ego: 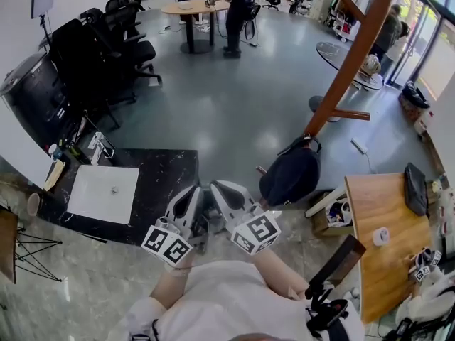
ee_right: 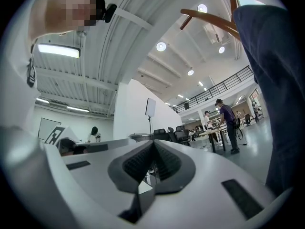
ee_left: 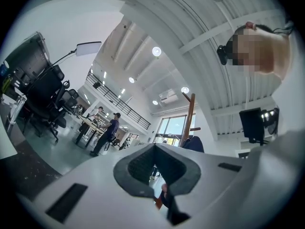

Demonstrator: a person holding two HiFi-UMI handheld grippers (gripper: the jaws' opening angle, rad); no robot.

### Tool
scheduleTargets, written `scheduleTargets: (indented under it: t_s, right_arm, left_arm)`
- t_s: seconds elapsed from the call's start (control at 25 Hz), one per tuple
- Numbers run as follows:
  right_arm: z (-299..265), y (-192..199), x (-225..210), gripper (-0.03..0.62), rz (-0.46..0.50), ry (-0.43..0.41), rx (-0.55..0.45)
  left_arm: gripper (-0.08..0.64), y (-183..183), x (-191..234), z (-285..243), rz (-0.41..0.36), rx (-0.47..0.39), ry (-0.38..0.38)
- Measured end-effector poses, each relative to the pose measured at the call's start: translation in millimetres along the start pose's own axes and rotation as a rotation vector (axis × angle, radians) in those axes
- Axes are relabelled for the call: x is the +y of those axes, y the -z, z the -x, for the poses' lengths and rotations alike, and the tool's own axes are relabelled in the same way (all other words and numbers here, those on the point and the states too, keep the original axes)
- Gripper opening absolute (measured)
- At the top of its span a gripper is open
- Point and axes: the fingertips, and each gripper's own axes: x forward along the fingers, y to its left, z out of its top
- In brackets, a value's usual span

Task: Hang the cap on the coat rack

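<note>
The dark navy cap hangs low on the slanted wooden coat rack, just right of my hands. Both grippers are held close to the person's body, side by side and pointing away. My left gripper is shut with nothing in it, and its own view shows its tips meeting, with the rack pole and the cap beyond. My right gripper is also shut and empty. In the right gripper view the navy cap fills the right edge under a curved wooden peg.
A black counter with a white sink lies at the left. Black office chairs stand behind it. A wooden table and a box are at the right. A person stands by a round table far back.
</note>
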Motion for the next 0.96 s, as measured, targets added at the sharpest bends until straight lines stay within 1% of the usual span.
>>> scheduleTargets:
  t_s: [0.32, 0.52, 0.96]
  right_arm:
    - [1.6, 4.5, -0.1, 0.023, 0.007, 0.0, 0.024]
    - [3.5, 5.4, 1.8, 0.023, 0.002, -0.008, 0.032]
    - [10.5, 7.2, 2.4, 0.023, -0.004, -0.014, 0.038]
  left_arm:
    - [0.008, 4.3, -3.3, -0.3, -0.017, 0.02, 0.006]
    - [0.008, 7.2, -11.3, -2.0, -0.024, 0.04, 0.03]
    - [0.008, 14.9, -26.5, -4.7, -0.008, 0.071, 0.079]
